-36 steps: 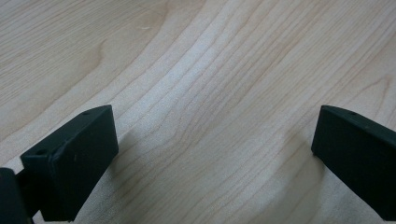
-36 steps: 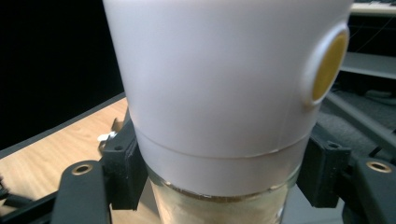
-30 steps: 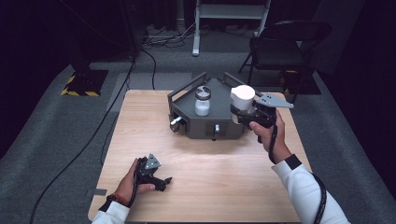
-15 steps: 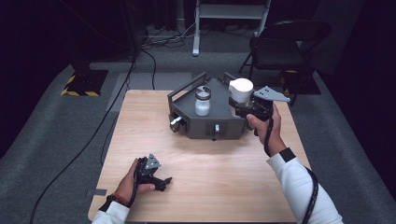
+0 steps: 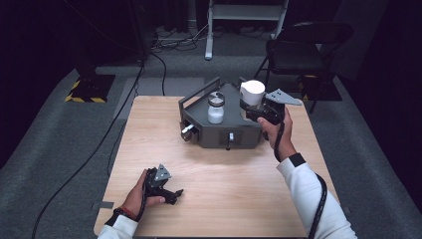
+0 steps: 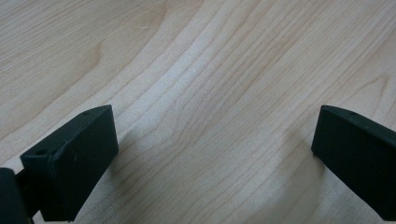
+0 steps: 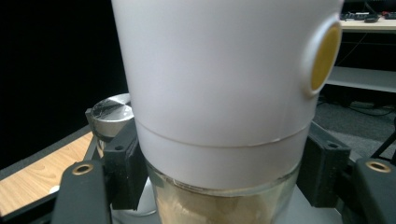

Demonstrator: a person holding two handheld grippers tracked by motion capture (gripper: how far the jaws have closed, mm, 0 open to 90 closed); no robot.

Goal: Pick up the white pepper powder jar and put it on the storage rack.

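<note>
High view: right tool (image 5: 247, 106) clamped on a white-capped grinder (image 5: 252, 92), held over the right rear of a grey tray (image 5: 219, 134); a silver-lidded jar (image 5: 215, 107) stands in the tray.

Left gripper view: left tool (image 6: 212, 154) spread wide over the bare wooden surface (image 6: 210, 70).

Right gripper view: pads (image 7: 122, 170) press the grinder's (image 7: 224, 93) glass base.

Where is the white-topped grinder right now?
In the high view the white-topped grinder is clamped in the right gripper over the grey tray's right rear corner, right of the glass shaker.
</note>
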